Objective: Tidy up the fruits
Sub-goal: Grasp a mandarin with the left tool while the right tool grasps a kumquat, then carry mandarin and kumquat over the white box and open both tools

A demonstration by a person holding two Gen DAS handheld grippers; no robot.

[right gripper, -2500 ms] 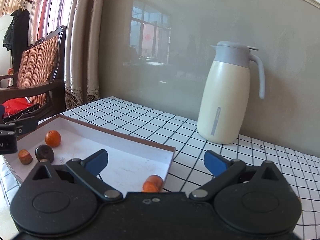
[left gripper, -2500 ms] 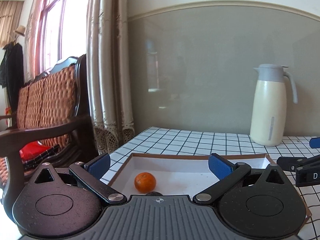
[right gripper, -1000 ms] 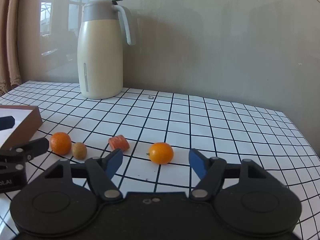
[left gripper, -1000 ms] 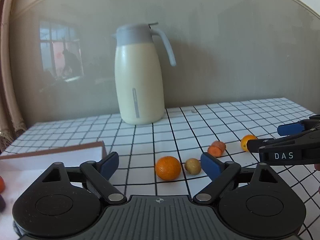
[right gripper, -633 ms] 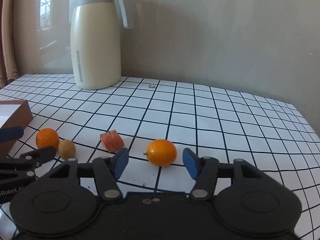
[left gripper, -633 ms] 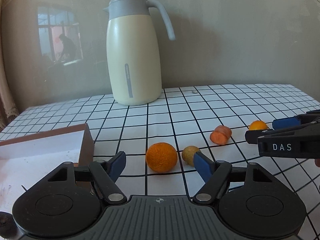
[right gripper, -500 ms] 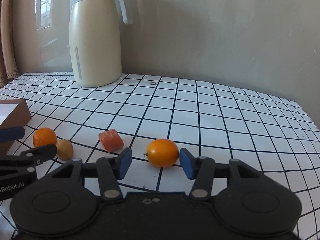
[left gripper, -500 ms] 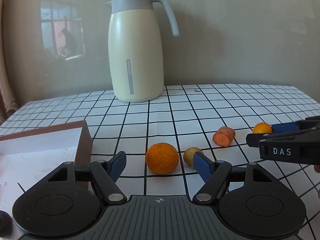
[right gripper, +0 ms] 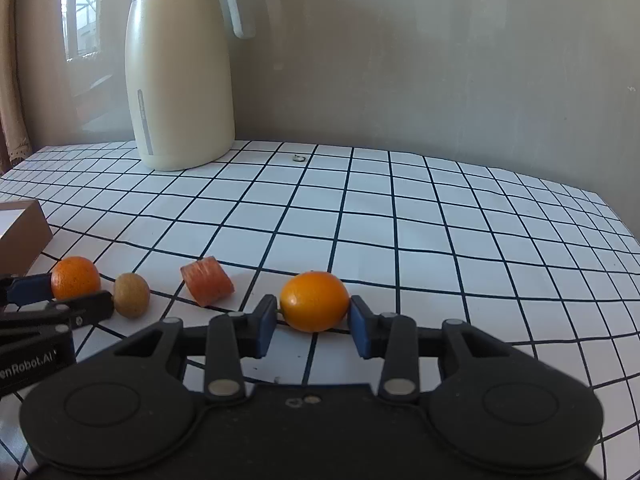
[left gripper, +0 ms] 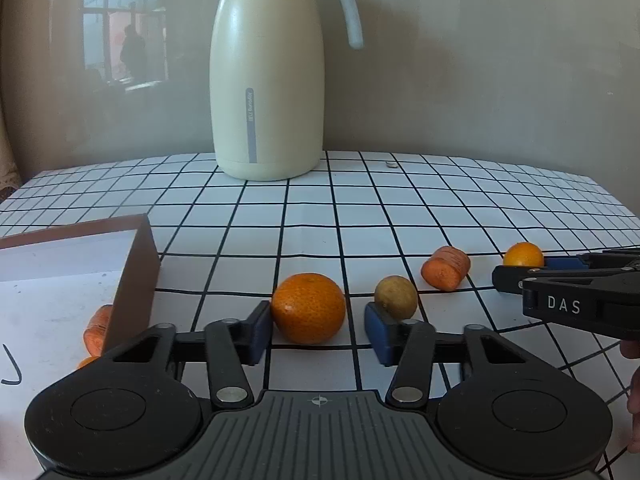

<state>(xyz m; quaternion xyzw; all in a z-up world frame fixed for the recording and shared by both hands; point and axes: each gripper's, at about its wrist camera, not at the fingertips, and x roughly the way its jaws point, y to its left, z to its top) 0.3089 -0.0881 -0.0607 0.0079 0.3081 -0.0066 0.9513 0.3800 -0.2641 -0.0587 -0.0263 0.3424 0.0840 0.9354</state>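
Tangerine (left gripper: 308, 308) on checked table (left gripper: 360, 220), between closing left gripper (left gripper: 316, 330) jaws; left pad touching, right pad short of it. Kumquat (right gripper: 314, 301) between closing right gripper (right gripper: 312, 326) jaws, pads touching. Both were wide open second ago; lift to box (left gripper: 136, 272) likely next.

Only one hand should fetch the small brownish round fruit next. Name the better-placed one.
Left: the small brownish round fruit lies just beside the left gripper, whose closing jaws flank the orange mandarin.
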